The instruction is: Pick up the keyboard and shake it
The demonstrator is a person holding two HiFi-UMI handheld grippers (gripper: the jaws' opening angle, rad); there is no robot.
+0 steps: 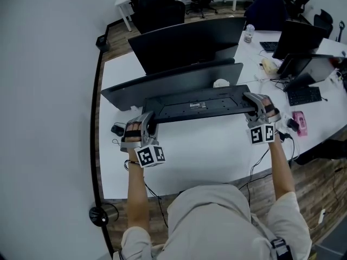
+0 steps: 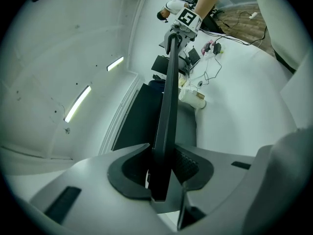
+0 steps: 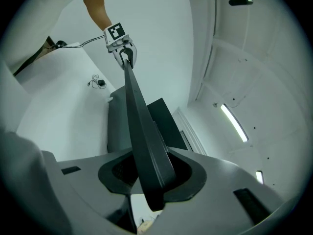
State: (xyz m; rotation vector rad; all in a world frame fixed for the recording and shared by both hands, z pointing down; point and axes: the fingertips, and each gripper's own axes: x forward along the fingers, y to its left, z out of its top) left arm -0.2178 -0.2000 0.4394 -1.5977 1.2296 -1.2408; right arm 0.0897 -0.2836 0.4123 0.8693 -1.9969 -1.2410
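Two grippers share one load: the black keyboard point(image 1: 200, 104), carried by its short ends in the air above the white desk point(image 1: 217, 150), just in front of the nearer monitor point(image 1: 173, 85). Its underside, with a pale label point(image 1: 198, 106), faces the head camera. The left gripper point(image 2: 161, 177) has its jaws partly closed. Both dark pads press the thin edge of the keyboard's left end, which runs straight between them and away toward the other hand. The right gripper point(image 3: 149, 180) grips likewise: jaws a little way apart, pads pinching the right end of the board, which fills the gap. Both grippers are clear of the desk, and the keyboard hangs level between them
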